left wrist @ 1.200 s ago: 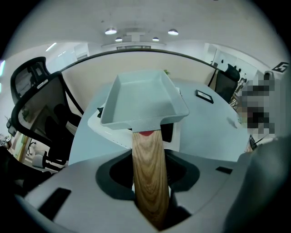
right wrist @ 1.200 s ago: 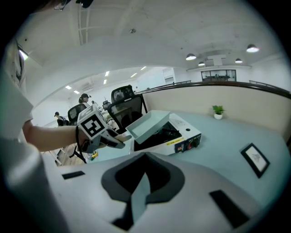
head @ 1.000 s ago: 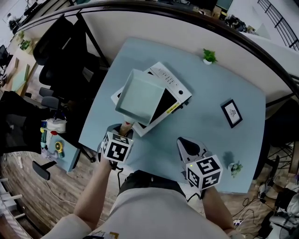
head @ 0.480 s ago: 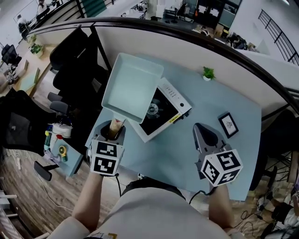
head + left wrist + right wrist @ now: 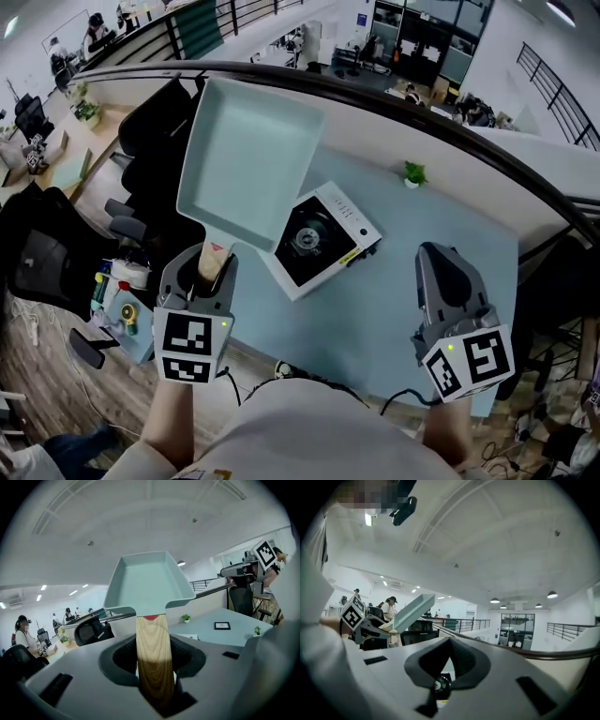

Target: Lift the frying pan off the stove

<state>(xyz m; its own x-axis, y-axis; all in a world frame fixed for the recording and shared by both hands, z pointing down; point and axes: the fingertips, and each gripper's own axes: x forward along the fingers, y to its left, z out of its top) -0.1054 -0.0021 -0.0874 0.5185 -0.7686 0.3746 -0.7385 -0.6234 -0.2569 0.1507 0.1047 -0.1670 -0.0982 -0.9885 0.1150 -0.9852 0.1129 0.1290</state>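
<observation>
The pale teal square frying pan [image 5: 248, 164] hangs in the air, up and to the left of the white portable stove [image 5: 319, 239], whose black burner is bare. My left gripper [image 5: 202, 277] is shut on the pan's wooden handle [image 5: 214, 261]. The left gripper view has the handle [image 5: 152, 653] running up between the jaws to the pan [image 5: 147, 581]. Over the table's front right, my right gripper [image 5: 441, 267] is raised, shut and empty. From the right gripper view the tilted pan [image 5: 412, 611] shows at the left.
The stove stands on a light blue table [image 5: 394, 281] with a small potted plant [image 5: 412, 173] at its far edge. A framed picture [image 5: 221, 626] and a second plant [image 5: 257, 630] sit at the right. Black office chairs [image 5: 155, 141] stand left of the table.
The pan has risen off the stove and come up and leftward, uncovering the burner. Both grippers have lifted; the right one stays empty.
</observation>
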